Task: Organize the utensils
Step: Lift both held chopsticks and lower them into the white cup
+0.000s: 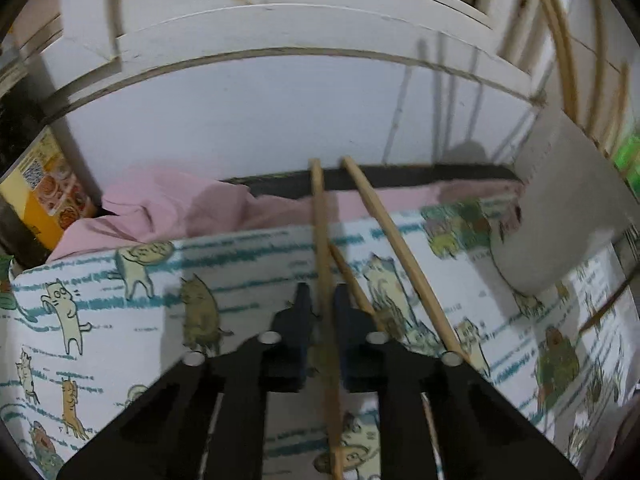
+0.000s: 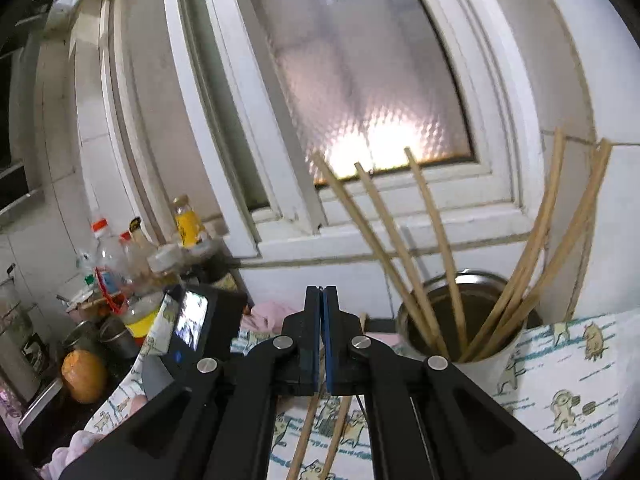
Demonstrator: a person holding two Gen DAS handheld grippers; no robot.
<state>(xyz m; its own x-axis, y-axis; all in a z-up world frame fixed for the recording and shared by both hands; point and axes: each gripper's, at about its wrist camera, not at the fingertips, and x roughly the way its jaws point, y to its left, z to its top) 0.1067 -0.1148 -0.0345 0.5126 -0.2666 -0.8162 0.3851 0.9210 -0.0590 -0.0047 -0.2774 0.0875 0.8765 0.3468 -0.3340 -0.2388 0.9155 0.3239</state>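
Note:
In the left wrist view my left gripper (image 1: 323, 292) is shut on a wooden chopstick (image 1: 320, 220) that runs lengthwise between its fingers. Two more chopsticks (image 1: 400, 256) lie slanted just to the right on the cat-print cloth (image 1: 100, 320). A blurred white holder (image 1: 560, 208) stands at the right. In the right wrist view my right gripper (image 2: 324, 292) is shut with nothing between its tips, raised and facing the window. The white holder (image 2: 492, 364) stands to its right with several chopsticks (image 2: 436, 248) leaning in it. Two chopsticks (image 2: 306, 436) lie on the cloth under the gripper.
A pink cloth (image 1: 168, 208) is bunched behind the cat-print cloth, against the white wall. A yellow box (image 1: 44, 192) stands at the left. Bottles (image 2: 120, 264), metal cups (image 2: 116, 336), an orange round thing (image 2: 84, 376) and a black device with a lit screen (image 2: 192, 320) crowd the left counter.

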